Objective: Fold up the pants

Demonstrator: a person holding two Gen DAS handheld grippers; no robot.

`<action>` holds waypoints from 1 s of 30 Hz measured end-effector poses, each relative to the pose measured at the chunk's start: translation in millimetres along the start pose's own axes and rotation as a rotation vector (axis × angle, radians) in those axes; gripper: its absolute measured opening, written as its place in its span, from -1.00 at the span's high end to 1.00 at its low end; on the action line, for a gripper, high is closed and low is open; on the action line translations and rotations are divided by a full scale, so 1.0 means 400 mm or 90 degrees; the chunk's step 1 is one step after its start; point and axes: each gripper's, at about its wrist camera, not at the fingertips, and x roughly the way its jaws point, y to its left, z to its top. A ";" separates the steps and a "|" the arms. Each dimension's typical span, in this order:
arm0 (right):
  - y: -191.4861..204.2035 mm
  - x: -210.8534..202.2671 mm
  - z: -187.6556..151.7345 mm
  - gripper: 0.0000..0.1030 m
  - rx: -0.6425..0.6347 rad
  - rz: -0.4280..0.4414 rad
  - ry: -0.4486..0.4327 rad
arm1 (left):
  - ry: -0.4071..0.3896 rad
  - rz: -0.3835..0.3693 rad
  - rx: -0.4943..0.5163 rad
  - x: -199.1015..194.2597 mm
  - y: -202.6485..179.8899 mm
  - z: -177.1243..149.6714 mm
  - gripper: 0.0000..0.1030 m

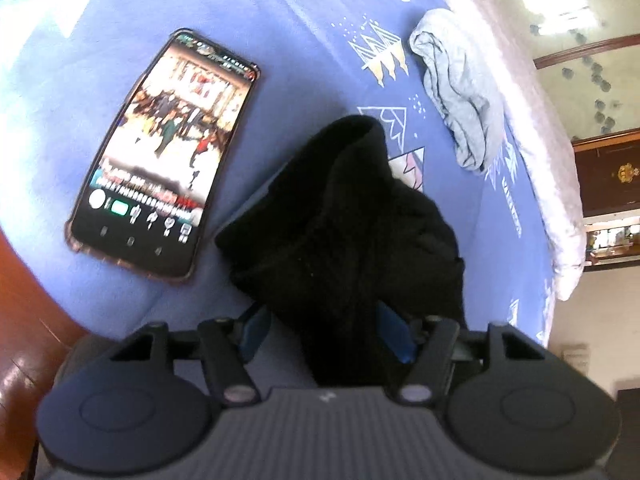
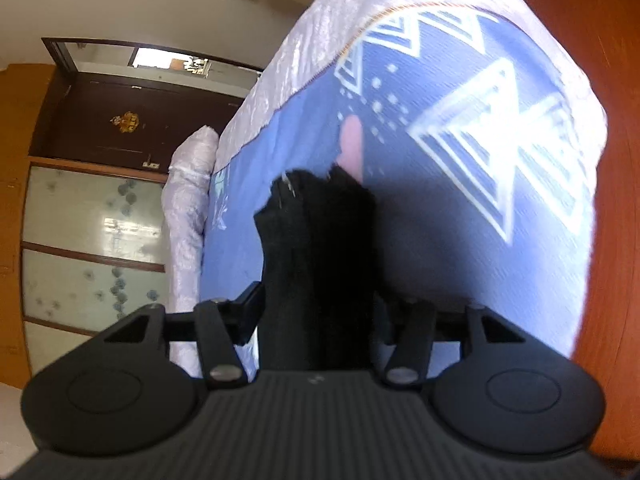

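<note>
The black pants (image 1: 344, 232) hang bunched between the fingers of my left gripper (image 1: 328, 320), which is shut on them above the blue patterned bed sheet (image 1: 280, 20). In the right wrist view the same black pants (image 2: 320, 260) fill the jaws of my right gripper (image 2: 320, 312), which is shut on them above the sheet (image 2: 460, 220). The fabric hides the fingertips in both views.
A phone (image 1: 164, 156) with its screen lit lies on the sheet left of the pants. A crumpled grey garment (image 1: 460, 100) lies at the far right by a pale quilt (image 1: 532, 128). A brown wooden bed edge (image 2: 624, 200) and a dark door (image 2: 132, 124) show.
</note>
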 end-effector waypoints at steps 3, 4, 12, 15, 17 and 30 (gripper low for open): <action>-0.014 -0.038 -0.024 -0.12 0.001 -0.004 0.015 | -0.028 -0.012 0.028 -0.041 -0.015 0.034 -0.18; -0.010 -0.043 -0.030 -0.12 -0.003 -0.011 0.021 | -0.048 -0.004 0.048 -0.064 -0.022 0.043 -0.20; 0.039 -0.111 -0.113 -0.15 -0.129 -0.067 0.022 | -0.110 0.022 0.154 -0.128 -0.051 0.147 -0.72; 0.064 -0.104 -0.146 -0.14 -0.173 -0.069 0.010 | -0.074 0.020 0.217 -0.049 -0.075 0.170 -0.86; 0.073 -0.091 -0.165 -0.15 -0.177 -0.065 0.021 | -0.047 0.036 0.243 0.020 -0.081 0.184 -0.91; 0.108 -0.037 -0.231 -0.14 -0.222 -0.086 0.043 | -0.120 0.125 0.430 0.045 -0.210 0.031 0.47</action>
